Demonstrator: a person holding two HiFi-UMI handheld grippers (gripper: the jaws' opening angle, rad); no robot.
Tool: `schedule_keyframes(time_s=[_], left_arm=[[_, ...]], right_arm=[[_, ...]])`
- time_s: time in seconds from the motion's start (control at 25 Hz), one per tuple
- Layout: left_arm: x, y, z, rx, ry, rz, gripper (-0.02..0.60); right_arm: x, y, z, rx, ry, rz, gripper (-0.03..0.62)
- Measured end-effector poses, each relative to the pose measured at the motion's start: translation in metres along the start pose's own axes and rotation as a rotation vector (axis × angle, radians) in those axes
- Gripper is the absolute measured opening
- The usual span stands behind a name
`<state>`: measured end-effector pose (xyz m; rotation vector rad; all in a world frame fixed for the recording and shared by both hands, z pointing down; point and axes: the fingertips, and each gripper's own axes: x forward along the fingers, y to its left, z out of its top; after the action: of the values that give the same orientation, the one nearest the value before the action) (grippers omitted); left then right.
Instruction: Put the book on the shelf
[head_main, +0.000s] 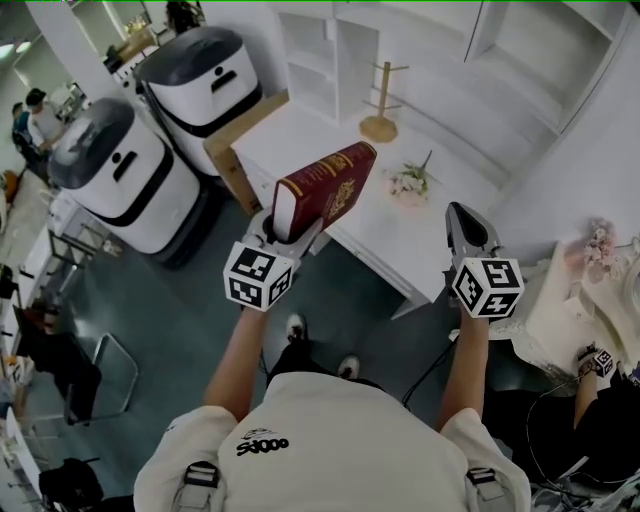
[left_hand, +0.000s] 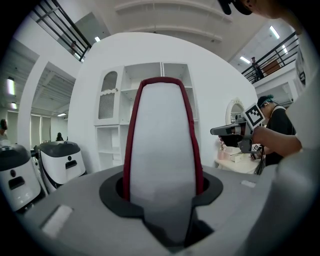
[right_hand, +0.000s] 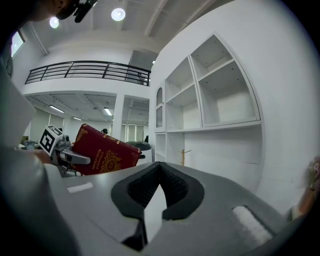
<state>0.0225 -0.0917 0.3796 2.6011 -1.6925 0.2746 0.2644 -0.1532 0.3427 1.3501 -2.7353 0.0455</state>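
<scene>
A thick red book (head_main: 325, 190) with gold print is held up in the air, spine upward and tilted toward the white shelf (head_main: 330, 60). My left gripper (head_main: 290, 232) is shut on its lower end. In the left gripper view the book's pale page edge (left_hand: 162, 150) fills the space between the jaws, with red covers on both sides. My right gripper (head_main: 462, 215) hangs to the right, apart from the book, with its pads together and nothing in them. The right gripper view shows the book (right_hand: 105, 152) at the left and the shelf (right_hand: 210, 100) ahead.
A white table (head_main: 330, 135) stands below the book, bearing a wooden mug tree (head_main: 381, 105) and a small flower pot (head_main: 410, 182). Two white and black machines (head_main: 125, 175) stand at the left. Another person's hand (head_main: 598, 360) works at a white table on the right.
</scene>
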Motion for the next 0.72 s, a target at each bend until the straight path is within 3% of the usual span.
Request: schedule_keyframes(time_s=[0.24, 0.72], left_arm=[[0.039, 0.052, -0.005, -0.02, 0.002, -0.016, 0.233], [0.128, 0.207, -0.004, -0.035, 0.0, -0.064, 0.233]], right_arm=[[0.059, 0.006, -0.006, 0.008, 0.031, 0.012, 0.002], [0.214, 0.015, 0.005, 0.059, 0.051, -0.047, 0.002]])
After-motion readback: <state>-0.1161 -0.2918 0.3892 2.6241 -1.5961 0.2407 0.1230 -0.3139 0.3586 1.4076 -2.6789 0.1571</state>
